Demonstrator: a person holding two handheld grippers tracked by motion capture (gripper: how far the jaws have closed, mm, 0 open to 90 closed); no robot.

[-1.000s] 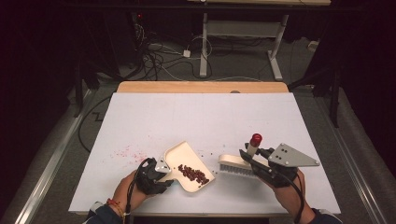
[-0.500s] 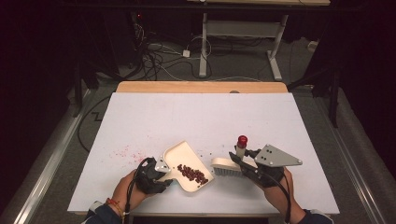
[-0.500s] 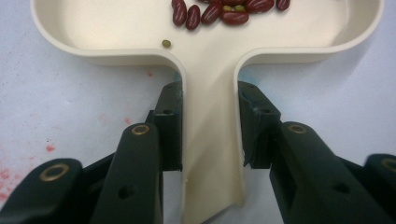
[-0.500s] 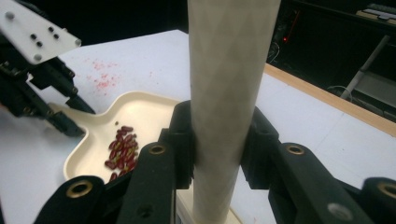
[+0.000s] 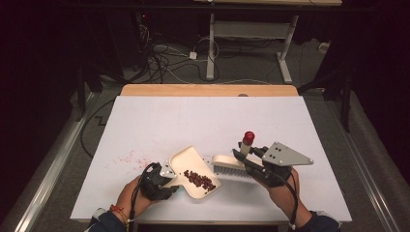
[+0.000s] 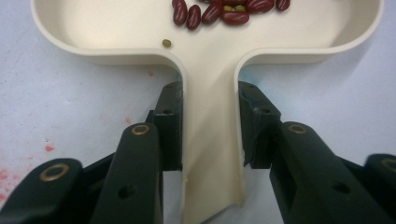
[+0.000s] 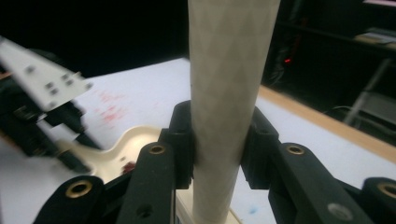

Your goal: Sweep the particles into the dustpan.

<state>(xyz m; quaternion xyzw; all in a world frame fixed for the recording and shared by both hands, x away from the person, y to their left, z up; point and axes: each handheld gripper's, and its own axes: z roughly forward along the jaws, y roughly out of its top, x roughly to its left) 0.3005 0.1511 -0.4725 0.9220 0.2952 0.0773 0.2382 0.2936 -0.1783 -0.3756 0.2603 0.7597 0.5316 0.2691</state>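
Note:
A cream dustpan (image 5: 194,174) lies near the table's front edge with a heap of dark red beans (image 5: 199,179) in it. My left gripper (image 5: 162,180) is shut on the dustpan's handle (image 6: 212,154), one jaw on each side, and the beans (image 6: 219,10) lie at the pan's far end. My right gripper (image 5: 249,159) is shut on the brush handle (image 7: 224,102), a cream stick with a red knob (image 5: 248,137) on top. The brush head (image 5: 233,166) stands bristles down beside the dustpan's right edge.
Red stains and specks (image 5: 126,157) mark the white table (image 5: 212,116) left of the dustpan. A wooden strip (image 5: 209,90) runs along the far edge. Cables and a desk frame (image 5: 246,34) stand on the dark floor beyond.
My right gripper has swept the brush leftward, up against the dustpan's right side. The left gripper and the dustpan have stayed put.

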